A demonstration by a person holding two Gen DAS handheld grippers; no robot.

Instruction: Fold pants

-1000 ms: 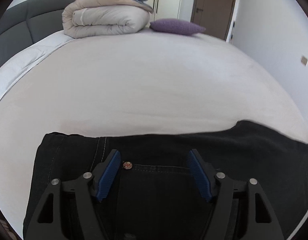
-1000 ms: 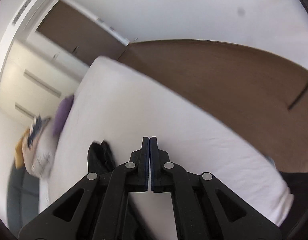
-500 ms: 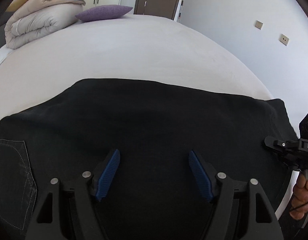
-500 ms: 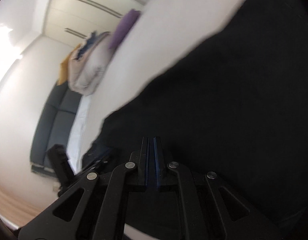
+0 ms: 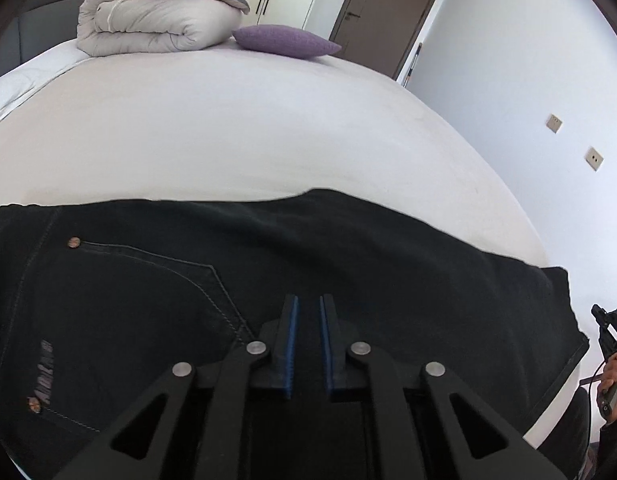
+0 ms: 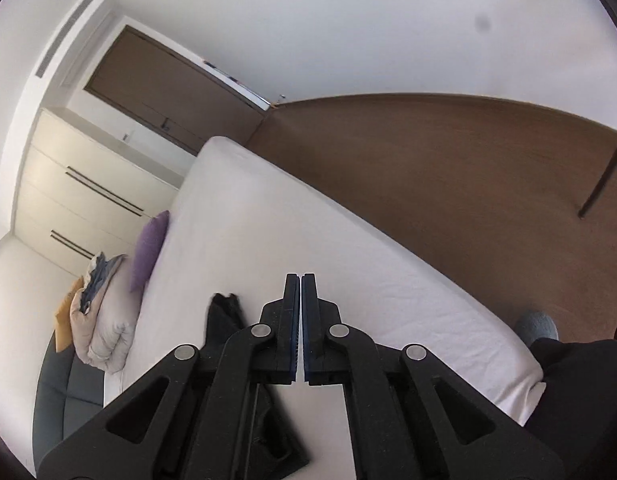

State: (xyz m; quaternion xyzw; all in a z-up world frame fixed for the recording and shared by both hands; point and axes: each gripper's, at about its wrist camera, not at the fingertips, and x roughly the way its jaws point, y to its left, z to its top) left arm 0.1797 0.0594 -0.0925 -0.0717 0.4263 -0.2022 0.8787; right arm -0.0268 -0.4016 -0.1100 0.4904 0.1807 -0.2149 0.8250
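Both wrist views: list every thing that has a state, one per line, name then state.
pants: lying flat across the near edge of the bed, pocket side up.
left gripper: over the pants, narrow gap between its pads; grip on cloth cannot be told.
right gripper: shut, nothing seen between its pads.
duvet: folded, on the bed.
door: closed.

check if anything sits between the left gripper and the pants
Nothing visible does. The left gripper hangs right over the black pants, fingers nearly together, with only dark fabric beneath. The duvet and purple pillow lie far across the bed.
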